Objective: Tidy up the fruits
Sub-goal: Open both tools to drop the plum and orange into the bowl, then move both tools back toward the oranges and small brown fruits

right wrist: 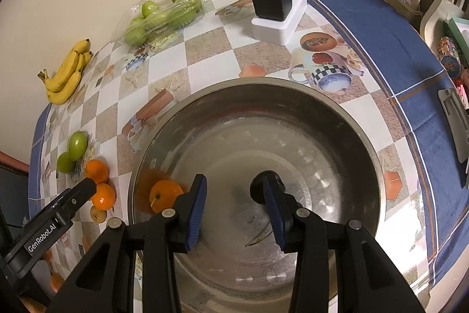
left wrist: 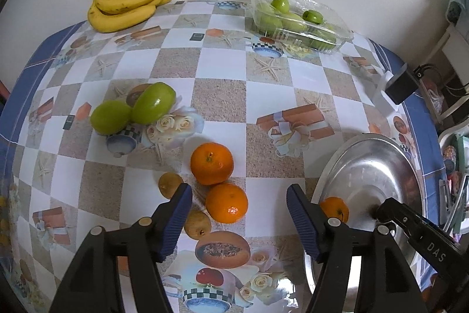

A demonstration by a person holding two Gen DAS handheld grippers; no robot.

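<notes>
A steel bowl [right wrist: 337, 119] holds one orange [right wrist: 164, 194] by its left wall; the bowl [left wrist: 378, 166] and that orange [left wrist: 335, 209] also show in the left wrist view. My right gripper [right wrist: 234, 207] is open and empty above the bowl's inside. My left gripper [left wrist: 239, 220] is open and empty, just above and near two oranges [left wrist: 211, 163] [left wrist: 226, 203] on the tablecloth. Two small brown fruits [left wrist: 170, 184] [left wrist: 197, 224] lie beside them. Two green fruits [left wrist: 154, 102] [left wrist: 110, 117] lie farther left.
A banana bunch [left wrist: 129, 5] lies at the back left by the wall. A clear plastic box of green fruits [left wrist: 296, 19] sits at the back. A black charger on a white block [right wrist: 274, 2] stands behind the bowl. Shelves and clutter are at the right.
</notes>
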